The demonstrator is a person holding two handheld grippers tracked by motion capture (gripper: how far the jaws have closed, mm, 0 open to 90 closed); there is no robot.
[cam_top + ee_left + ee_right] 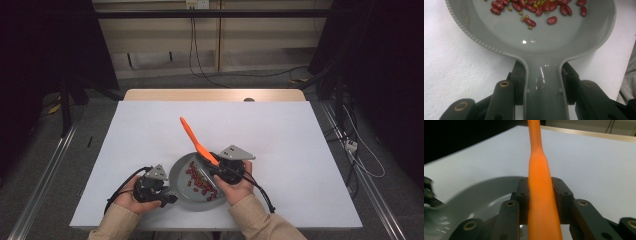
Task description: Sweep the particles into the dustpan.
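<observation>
- The grey pan (181, 186) sits on the white worktop (280, 150) at its near edge, a little left of centre, with its handle pointing left and toward the person.
- The left tongs (543, 82) are closed on that handle: in the left gripper view one jaw presses each side of it, just behind where the handle widens into the bowl.
- The pan's rim is ridged, and its grey floor shines with a small highlight.
- Red kidney beans (530, 22) lie in the pan, mixed with a few small green beans (522, 18); in the high view they form a band across its right half.
- The right tongs (541, 195) are clamped on an orange spatula (197, 142), the jaws pinching its wider part from both sides.
- In the high view the spatula slants up and away to the far left, with its slim end above the worktop beyond the pan and its gripped end at the pan's right rim.
- Both hands come in from the near edge in beige sleeves (260, 217), the left hand (129, 197) left of the pan and the right hand (237, 186) just right of it.
</observation>
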